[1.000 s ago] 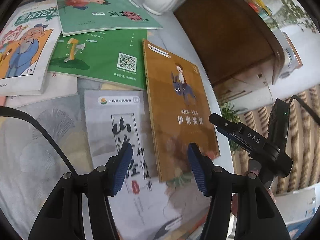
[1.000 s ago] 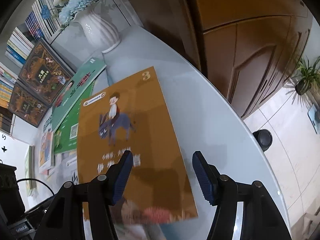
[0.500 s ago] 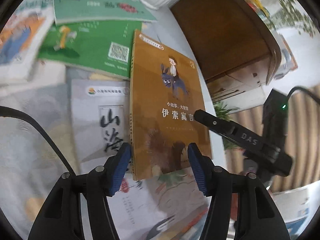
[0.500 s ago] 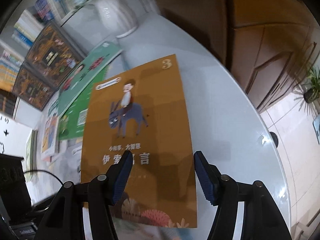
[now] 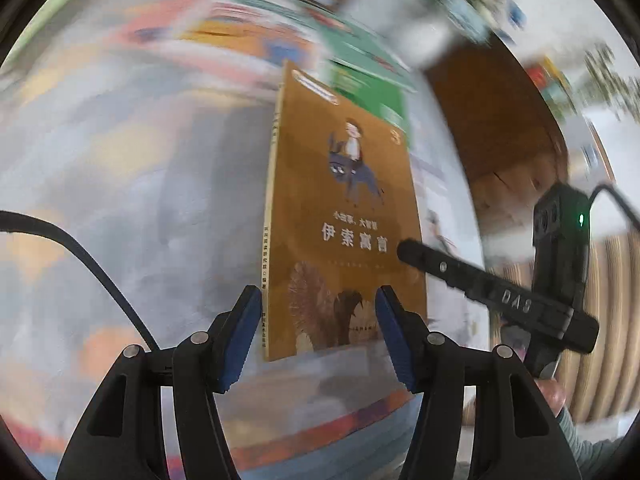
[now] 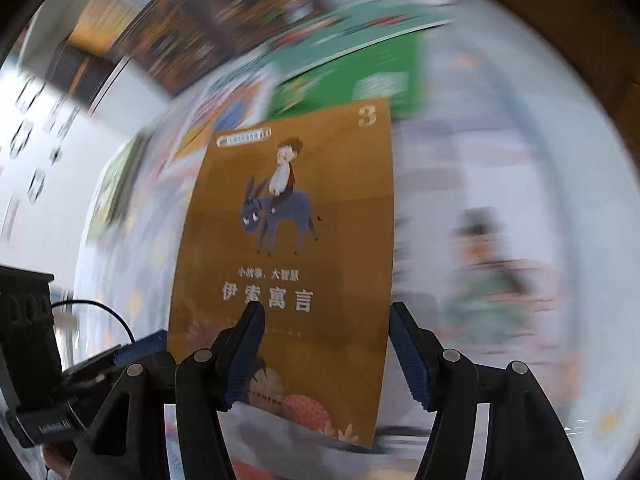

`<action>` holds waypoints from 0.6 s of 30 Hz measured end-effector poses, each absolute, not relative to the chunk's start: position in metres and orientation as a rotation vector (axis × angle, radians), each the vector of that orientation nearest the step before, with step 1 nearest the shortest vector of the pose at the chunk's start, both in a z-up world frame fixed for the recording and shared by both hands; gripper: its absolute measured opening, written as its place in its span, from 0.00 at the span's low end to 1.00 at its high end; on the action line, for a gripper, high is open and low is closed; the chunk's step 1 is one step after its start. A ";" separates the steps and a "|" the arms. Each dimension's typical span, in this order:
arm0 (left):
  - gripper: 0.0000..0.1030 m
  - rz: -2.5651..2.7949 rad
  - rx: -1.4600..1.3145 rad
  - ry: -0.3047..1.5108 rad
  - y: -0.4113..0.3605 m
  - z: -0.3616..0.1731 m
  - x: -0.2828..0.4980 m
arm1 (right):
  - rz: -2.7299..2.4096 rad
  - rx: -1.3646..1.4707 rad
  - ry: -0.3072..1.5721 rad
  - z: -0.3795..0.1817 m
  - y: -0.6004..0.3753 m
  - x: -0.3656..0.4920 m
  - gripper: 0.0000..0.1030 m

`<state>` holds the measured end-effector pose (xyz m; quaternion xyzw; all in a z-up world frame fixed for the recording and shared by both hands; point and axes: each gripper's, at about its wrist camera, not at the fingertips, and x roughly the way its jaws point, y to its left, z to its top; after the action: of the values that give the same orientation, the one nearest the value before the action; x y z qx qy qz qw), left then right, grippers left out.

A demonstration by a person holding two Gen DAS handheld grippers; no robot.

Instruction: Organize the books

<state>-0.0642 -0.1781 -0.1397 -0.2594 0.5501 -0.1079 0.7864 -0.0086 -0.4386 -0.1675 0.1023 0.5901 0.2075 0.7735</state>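
Observation:
An orange-brown book (image 5: 344,216) with a boy on a donkey on its cover stays sharp while the table behind it blurs. It stands tilted up off the table with its spine to the left. My left gripper (image 5: 316,336) is open, with its blue pads (image 5: 240,336) on either side of the book's lower edge. In the right wrist view the same book (image 6: 296,240) fills the middle. My right gripper (image 6: 328,352) is open and straddles the book's lower part. The right gripper's finger (image 5: 460,272) reaches the book's right edge in the left wrist view.
Green books (image 6: 352,64) and other blurred books lie behind on the pale table (image 5: 120,200). Dark framed books (image 6: 192,20) stand at the back. A brown wooden cabinet (image 5: 492,120) is to the right. The left gripper body (image 6: 32,340) shows at lower left.
The orange-brown book has risen from lying flat to tilted up on edge. Both grippers have swung with it, and the background is now motion-blurred. Both grippers stayed open.

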 end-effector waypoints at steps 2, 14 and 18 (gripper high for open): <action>0.54 -0.154 -0.607 1.159 -0.148 -0.141 -0.077 | 0.529 0.167 1.289 -0.170 -0.402 -0.010 0.61; 0.54 0.106 -0.709 1.090 -0.075 -0.160 -0.113 | 0.671 0.054 1.275 -0.181 -0.330 -0.018 0.47; 0.52 0.093 -0.711 1.088 -0.083 -0.170 -0.116 | 0.680 0.021 1.248 -0.182 -0.336 -0.037 0.37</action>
<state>-0.1164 -0.0831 -0.1701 -0.3310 0.5063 0.0434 0.7951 -0.0373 -0.3360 -0.1818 0.0096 0.5726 0.3122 0.7580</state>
